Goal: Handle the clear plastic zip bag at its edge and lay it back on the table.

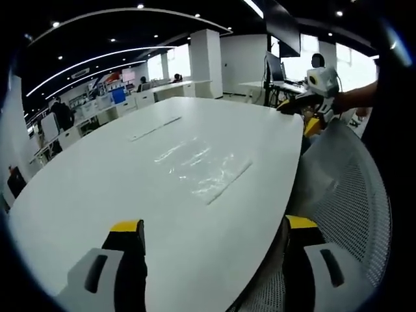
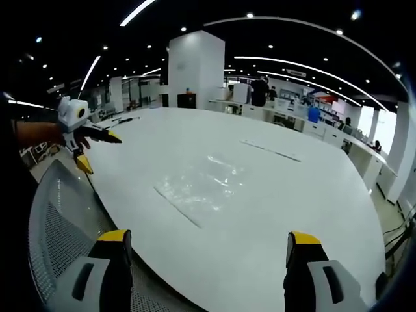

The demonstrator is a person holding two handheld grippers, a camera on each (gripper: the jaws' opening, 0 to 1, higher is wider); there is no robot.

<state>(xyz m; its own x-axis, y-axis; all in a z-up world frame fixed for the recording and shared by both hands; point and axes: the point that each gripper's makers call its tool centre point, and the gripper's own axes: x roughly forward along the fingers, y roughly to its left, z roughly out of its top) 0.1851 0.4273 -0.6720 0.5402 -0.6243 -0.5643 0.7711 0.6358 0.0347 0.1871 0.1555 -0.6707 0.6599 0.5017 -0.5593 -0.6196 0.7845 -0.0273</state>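
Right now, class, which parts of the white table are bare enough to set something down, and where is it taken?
The table is bare between the clear zip bag and the near edge, and on its far side past the bag. The bag fills the middle. A mesh chair back crowds one edge, near the tongs.
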